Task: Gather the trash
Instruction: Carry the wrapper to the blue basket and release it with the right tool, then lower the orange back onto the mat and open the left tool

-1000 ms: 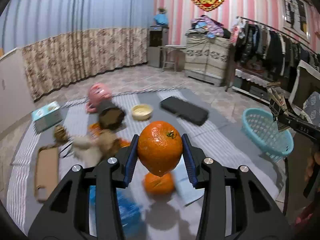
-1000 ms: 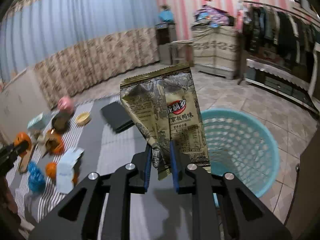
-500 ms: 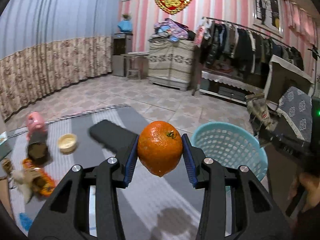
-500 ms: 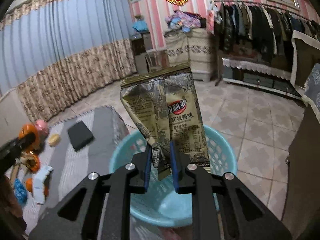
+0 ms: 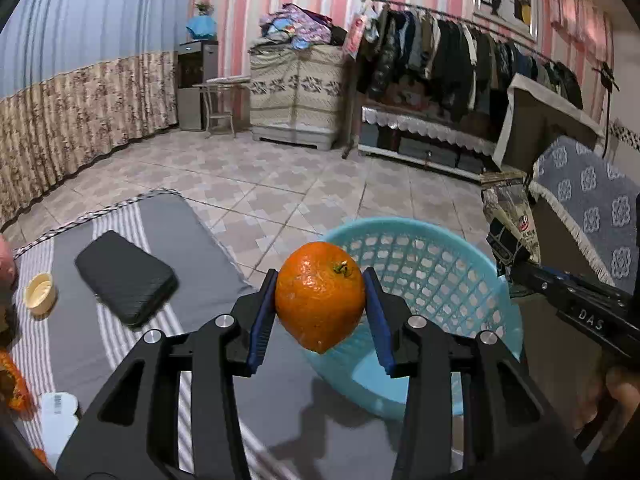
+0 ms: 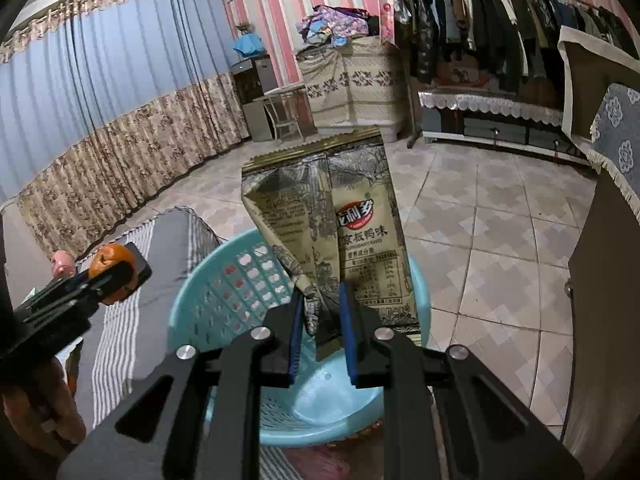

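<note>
My left gripper (image 5: 319, 292) is shut on an orange (image 5: 320, 294) and holds it above the near left rim of a light blue plastic basket (image 5: 436, 268). My right gripper (image 6: 321, 316) is shut on a brown-gold snack wrapper (image 6: 344, 224) and holds it upright over the same basket (image 6: 224, 280). The basket looks empty inside. In the right wrist view the left gripper (image 6: 108, 270) with the orange (image 6: 110, 260) is at the left. In the left wrist view the right gripper (image 5: 516, 264) with the wrapper (image 5: 508, 224) is at the right.
The basket stands at the right end of a grey striped mat (image 5: 192, 240). On the mat lie a black case (image 5: 124, 276), a small yellow bowl (image 5: 40, 288) and a white pack (image 5: 60, 412). Tiled floor (image 5: 288, 184), a clothes rack (image 5: 460, 52) and a cabinet (image 5: 296, 92) lie beyond.
Both grippers swung right from the cluttered mat toward the basket. The orange now hangs at the basket's rim and the wrapper is over its middle. Both grips are unchanged.
</note>
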{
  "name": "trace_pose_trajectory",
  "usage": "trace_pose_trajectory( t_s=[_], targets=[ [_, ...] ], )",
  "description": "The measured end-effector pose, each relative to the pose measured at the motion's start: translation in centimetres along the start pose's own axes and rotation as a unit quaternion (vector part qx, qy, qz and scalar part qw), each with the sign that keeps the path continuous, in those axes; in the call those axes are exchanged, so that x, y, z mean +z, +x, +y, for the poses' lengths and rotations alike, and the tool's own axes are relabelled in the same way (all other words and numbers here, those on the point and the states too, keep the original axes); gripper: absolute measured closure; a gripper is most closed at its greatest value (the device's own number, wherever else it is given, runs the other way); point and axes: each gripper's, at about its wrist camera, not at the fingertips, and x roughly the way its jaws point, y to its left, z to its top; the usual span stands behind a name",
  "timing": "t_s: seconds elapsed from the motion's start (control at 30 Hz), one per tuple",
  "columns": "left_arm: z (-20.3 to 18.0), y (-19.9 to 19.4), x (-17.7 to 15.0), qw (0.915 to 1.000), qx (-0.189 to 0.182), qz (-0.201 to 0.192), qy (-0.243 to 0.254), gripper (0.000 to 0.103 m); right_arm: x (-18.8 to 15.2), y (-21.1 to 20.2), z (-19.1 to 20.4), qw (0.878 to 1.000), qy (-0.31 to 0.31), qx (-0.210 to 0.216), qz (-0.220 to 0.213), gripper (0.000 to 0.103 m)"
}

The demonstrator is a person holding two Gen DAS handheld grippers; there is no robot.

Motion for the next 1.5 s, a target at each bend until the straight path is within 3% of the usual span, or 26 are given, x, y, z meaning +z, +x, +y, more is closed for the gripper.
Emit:
trace_pose_trajectory(
  t_s=[0.23,0.37,0.73,0.77,0.8,0.87,1.03,1.1,1.27,1.5],
  targets=[
    [-1.4,3.2,0.1,0.9994,-0.011,0.023,0.024,0.059,-0.1,1.1,-0.4,1.0,0.015,0.003,0.011,0.085],
    [-1.4,3.8,0.7,0.9996,-0.012,0.017,0.021,0.037,-0.2,2.2,-0.5,1.0,0.01,0.004,0.025,0.085],
    [1.9,1.2,1.4,0.9988,0.047,-0.009,-0.009,0.016,-0.7,3.6,0.7,0.999,0.003,0.015,0.042,0.081],
    [2.2,0.7,1.4,0.9985,0.053,-0.012,-0.01,0.015,-0.7,3.7,0.8,0.999,0.003,0.016,0.043,0.077],
    [2.3,0.4,1.3,0.9983,0.056,-0.013,-0.011,0.014,-0.6,3.8,0.7,0.999,0.004,0.018,0.044,0.064],
    [2.6,-0.3,1.4,0.9977,0.064,-0.019,-0.011,0.012,-0.7,3.8,0.7,0.999,0.003,0.018,0.044,0.048],
    [3.5,-2.0,1.4,0.9966,0.075,-0.029,-0.017,0.01,-0.9,4.3,1.2,0.998,-0.006,0.014,0.054,0.042],
    [3.9,-2.6,1.6,0.9962,0.078,-0.033,-0.021,0.008,-1.0,4.4,1.6,0.999,-0.014,0.005,0.052,0.025],
    [4.6,-4.3,1.3,0.995,0.086,-0.042,-0.03,0.007,-1.1,3.6,2.7,0.999,-0.02,-0.01,0.039,0.019],
    [6.1,-7.4,0.8,0.9922,0.105,-0.053,-0.04,0.006,-0.7,1.8,3.7,0.999,-0.035,-0.023,0.001,0.018]
  ],
)
